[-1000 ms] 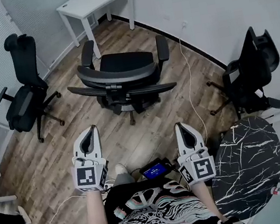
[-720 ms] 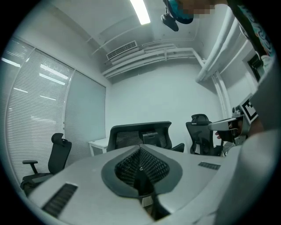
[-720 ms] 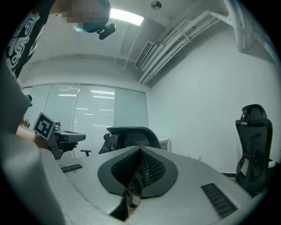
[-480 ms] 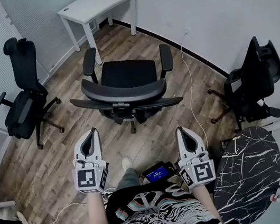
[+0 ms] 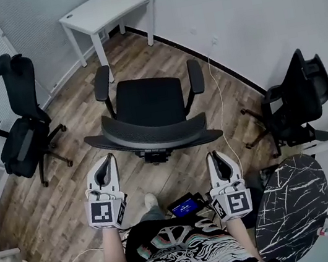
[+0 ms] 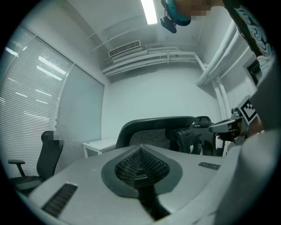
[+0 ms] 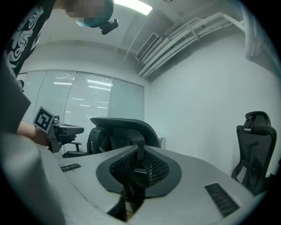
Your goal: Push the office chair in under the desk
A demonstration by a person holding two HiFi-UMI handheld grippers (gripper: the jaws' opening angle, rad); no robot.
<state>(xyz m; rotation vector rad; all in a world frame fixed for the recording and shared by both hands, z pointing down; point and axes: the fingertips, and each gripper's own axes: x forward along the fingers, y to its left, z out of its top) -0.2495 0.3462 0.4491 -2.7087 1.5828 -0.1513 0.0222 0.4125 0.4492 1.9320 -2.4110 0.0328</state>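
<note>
Closer now — you've stepped up, and the office chair point(image 5: 148, 114) fills more of the head view than a second ago, its curved backrest just ahead of both tools. Your left tool point(image 5: 108, 160) is pressed together, empty. Your right tool point(image 5: 214, 156) has just cracked apart — a thin slit between the jaws, nothing in it. The chair stands mid-floor on the wood floor point(image 5: 56, 196), seat facing the white desk point(image 5: 105, 9) by the far wall, well apart from it, not under it.
</note>
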